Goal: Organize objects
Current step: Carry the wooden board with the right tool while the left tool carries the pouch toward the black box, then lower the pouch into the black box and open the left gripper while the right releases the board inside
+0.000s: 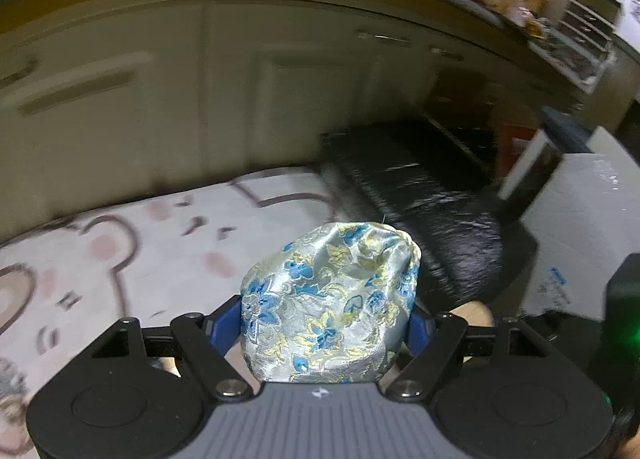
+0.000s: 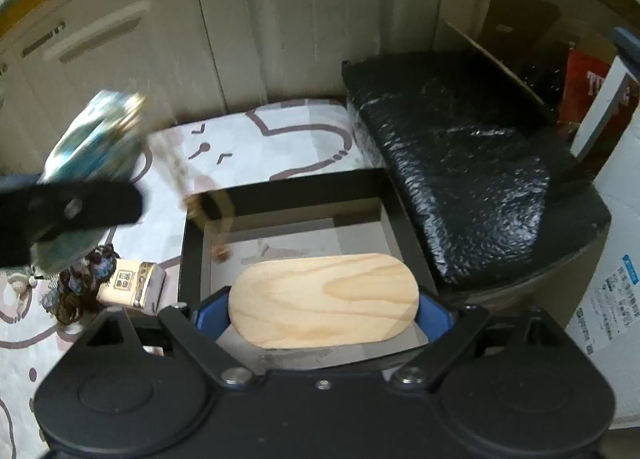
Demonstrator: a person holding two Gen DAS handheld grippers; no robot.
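My left gripper (image 1: 326, 323) is shut on a silver brocade pouch (image 1: 332, 299) with blue and yellow flowers, held above a white mat with a bear drawing (image 1: 120, 259). The pouch also shows blurred in the right wrist view (image 2: 96, 139), with the left gripper's black body (image 2: 68, 211) and a dangling cord (image 2: 216, 211). My right gripper (image 2: 324, 307) is shut on an oval pale wooden board (image 2: 324, 299), held over an open black box (image 2: 288, 191) with a grey floor.
A black wrapped cushion (image 2: 460, 163) lies right of the box. A small cream packet (image 2: 132, 283) and dark beads (image 2: 80, 287) lie left of it on the mat. Cream cabinet doors (image 2: 280, 19) stand behind. A white carton (image 2: 616, 291) is at right.
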